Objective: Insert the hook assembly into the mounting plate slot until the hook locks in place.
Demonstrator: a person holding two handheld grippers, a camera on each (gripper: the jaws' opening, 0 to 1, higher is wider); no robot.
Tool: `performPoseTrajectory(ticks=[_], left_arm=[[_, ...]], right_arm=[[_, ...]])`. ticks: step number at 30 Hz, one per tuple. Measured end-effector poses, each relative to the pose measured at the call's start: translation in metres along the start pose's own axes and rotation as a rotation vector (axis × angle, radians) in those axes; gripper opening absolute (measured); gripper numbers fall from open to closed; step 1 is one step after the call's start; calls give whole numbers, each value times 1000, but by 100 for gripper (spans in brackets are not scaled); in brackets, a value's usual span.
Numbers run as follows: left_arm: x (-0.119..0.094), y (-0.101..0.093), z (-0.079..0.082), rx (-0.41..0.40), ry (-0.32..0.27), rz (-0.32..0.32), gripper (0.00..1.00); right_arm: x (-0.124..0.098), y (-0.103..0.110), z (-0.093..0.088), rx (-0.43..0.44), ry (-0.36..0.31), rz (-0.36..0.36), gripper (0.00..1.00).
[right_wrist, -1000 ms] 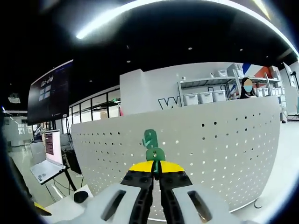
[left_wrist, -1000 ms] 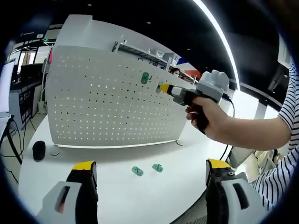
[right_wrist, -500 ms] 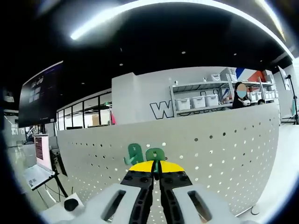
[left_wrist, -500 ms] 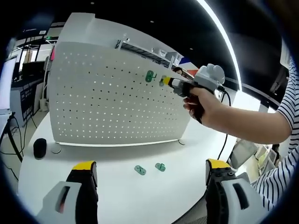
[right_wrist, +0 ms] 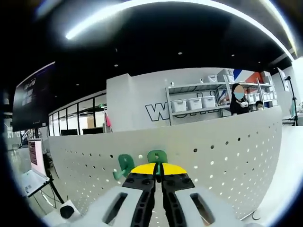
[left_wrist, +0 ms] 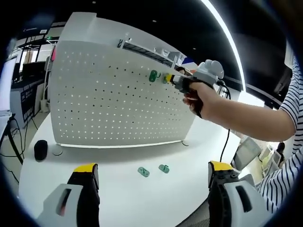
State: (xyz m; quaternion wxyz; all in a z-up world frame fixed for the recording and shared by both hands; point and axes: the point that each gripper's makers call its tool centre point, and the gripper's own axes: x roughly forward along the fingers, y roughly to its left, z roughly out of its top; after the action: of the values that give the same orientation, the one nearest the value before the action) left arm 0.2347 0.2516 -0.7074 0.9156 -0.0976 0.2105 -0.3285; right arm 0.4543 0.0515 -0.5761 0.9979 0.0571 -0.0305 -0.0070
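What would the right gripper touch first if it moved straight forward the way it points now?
Most likely the white pegboard. The right gripper holds a green hook right at its upper rows, beside a hook already hanging. The remaining gap is unclear.

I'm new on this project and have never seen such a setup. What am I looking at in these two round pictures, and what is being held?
A person holds a two-jaw gripper in each hand, and each gripper carries a fisheye camera looking along its own jaws.

In the left gripper view, the left gripper is open over a white table. Two spare green hooks and a small black object lie there, in front of an upright white pegboard.

The right gripper is at the pegboard's upper part. In its own view it is shut on a green hook, beside a hook already hanging on the board.
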Motion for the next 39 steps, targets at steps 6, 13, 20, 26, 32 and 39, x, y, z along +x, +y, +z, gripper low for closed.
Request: performPoseTrajectory(ticks=[6, 13, 20, 26, 32, 39], left_arm=[[1, 2, -1, -1, 7, 3, 98], [2, 5, 1, 2, 12, 5, 98], [5, 2, -2, 2, 21, 2, 97], [1, 5, -3, -3, 21, 12, 97], [0, 6, -5, -6, 28, 18, 96], [-2, 3, -1, -1, 19, 18, 96]], right_arm=[[2, -2, -4, -4, 8, -15, 0], [6, -3, -6, 7, 15, -21, 0], [7, -3, -7, 28, 19, -37, 0], [7, -3, -7, 58, 30, -33, 0], [9, -2, -9, 26, 85, -15, 2], [6, 1, -3, 8, 75, -15, 14]])
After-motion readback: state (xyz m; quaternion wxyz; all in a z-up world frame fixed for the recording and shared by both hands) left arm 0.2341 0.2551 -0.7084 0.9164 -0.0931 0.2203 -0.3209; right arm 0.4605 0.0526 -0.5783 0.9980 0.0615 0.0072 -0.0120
